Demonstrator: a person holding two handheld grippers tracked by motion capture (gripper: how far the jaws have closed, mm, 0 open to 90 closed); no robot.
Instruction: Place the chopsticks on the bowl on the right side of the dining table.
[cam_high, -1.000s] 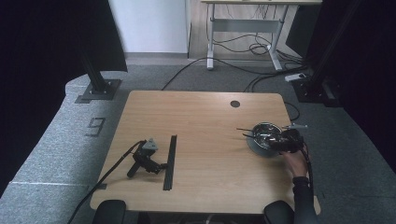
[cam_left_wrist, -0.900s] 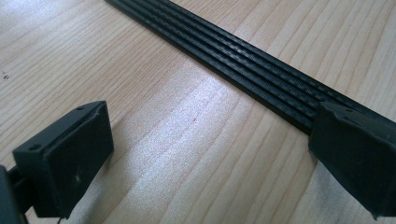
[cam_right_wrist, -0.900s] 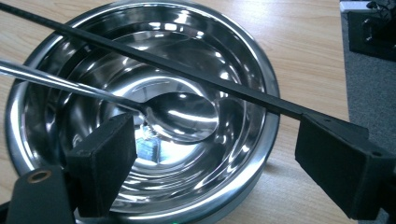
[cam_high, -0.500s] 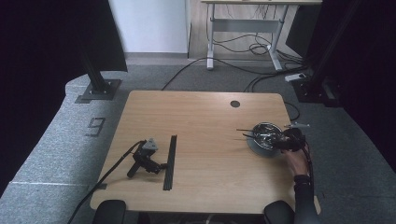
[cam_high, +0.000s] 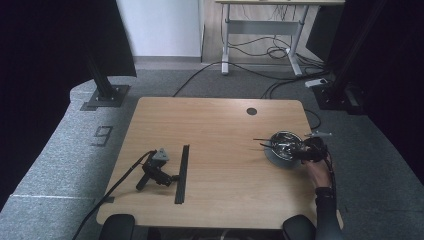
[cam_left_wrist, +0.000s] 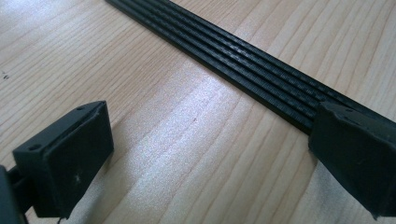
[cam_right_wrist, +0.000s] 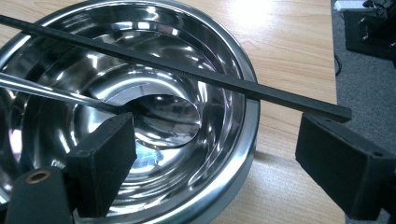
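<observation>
Readable writing: one grey "9" (cam_high: 103, 135) is sitting on the carpet (cam_high: 60, 165) at left of the high view, beside a black stand base (cam_high: 105, 97). No brand legible; the black strip (cam_left_wrist: 243, 65) is showing fine ruler-like ticks in the left gripper view, too small to read.

Surface: the bench (cam_high: 220, 125) is a light wood-grain top w/ a round cable hole (cam_high: 251, 111) near its upper right. Grey carpet is running all around it, cables are trailing across the floor at top centre, a second desk frame (cam_high: 260, 30) is standing by a white wall, and black curtains are hanging at both sides.

The steel bowl (cam_high: 285, 144) is sitting at centre right of the bench, on a grey round mat. A thin black stick (cam_right_wrist: 177, 70) is lying across its rim, and a spoon (cam_right_wrist: 154, 112) is resting inside.

Right tongs (cam_high: 306, 151), held by a hand (cam_high: 316, 171), are sitting wide apart at the bowl's right rim; in the right gripper view one jaw is inside the bowl, the other outside, gripping nothing.

Left tongs (cam_high: 176, 178) are lying on the bench at lower left, wide apart, empty, tips just beside the strip.
</observation>
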